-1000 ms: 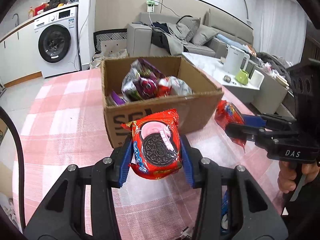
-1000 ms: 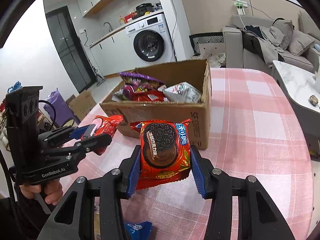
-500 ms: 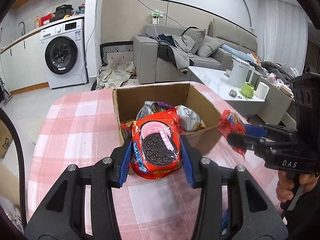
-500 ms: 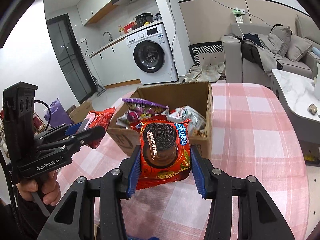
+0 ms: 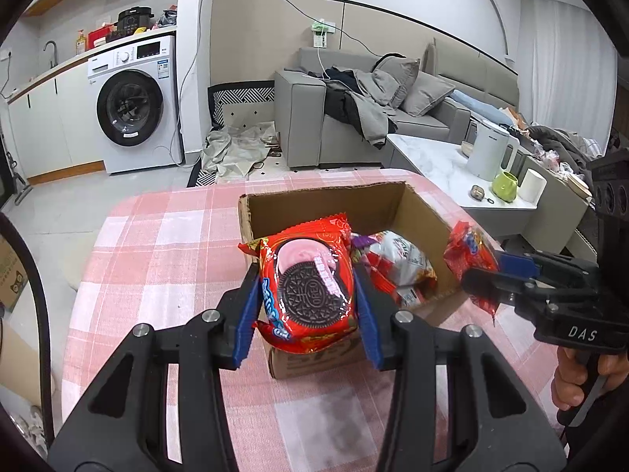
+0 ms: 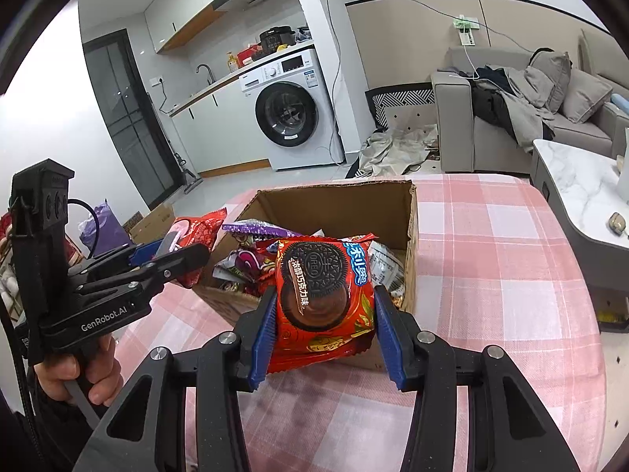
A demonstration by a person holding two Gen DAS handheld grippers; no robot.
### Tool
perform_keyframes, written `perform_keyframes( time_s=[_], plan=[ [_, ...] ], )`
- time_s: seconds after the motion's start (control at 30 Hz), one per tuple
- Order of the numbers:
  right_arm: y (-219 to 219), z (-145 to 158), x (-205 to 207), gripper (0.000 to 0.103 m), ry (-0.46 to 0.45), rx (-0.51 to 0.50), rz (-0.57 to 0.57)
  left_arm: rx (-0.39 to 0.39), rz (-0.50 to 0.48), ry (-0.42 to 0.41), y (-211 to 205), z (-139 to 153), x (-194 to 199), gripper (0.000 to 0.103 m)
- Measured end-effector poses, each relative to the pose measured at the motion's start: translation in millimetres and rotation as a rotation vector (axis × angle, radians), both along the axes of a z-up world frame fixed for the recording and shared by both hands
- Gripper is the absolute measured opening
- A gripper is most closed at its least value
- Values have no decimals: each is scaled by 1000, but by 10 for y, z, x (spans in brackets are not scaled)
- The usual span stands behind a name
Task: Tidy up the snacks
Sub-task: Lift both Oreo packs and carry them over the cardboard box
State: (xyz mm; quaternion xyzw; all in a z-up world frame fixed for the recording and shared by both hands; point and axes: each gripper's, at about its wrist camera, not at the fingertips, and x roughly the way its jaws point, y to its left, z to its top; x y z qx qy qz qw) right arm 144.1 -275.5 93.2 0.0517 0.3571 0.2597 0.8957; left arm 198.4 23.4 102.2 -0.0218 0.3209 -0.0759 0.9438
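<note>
The left gripper [image 5: 308,295] is clamping a red Oreo packet with pink cream [image 5: 308,281] between its blue pads, tilting downward over the near edge of the cardboard box [image 5: 416,206]. The right gripper [image 6: 324,306] is pinching a red Oreo packet with chocolate cream [image 6: 322,295] the same way, also angling down toward the box's near wall. Each is showing in the other's view: the left hand [image 6: 90,369] is wrapping around its black handle at the lower left, the right hand [image 5: 578,373] is doing likewise at the lower right.

Just beyond the packets, the open box is sitting on a table covered with a pink checked cloth [image 5: 157,251] and is holding a heap of other snack packs [image 6: 251,263].

Farther off, a white washing machine [image 5: 133,106] is standing under a counter, a grey sofa [image 5: 310,118] is carrying piled clothes and cushions, and a low marble table [image 5: 436,161] is bearing a white kettle [image 5: 489,149] and a green cup [image 5: 505,187].
</note>
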Motion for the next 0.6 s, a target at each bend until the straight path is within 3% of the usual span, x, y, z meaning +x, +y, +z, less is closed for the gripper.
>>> perform_keyframes(
  time_s=[0.6],
  plan=[
    [234, -34, 343, 47, 25, -23, 34, 29, -46, 33, -186, -154, 528, 41]
  ],
)
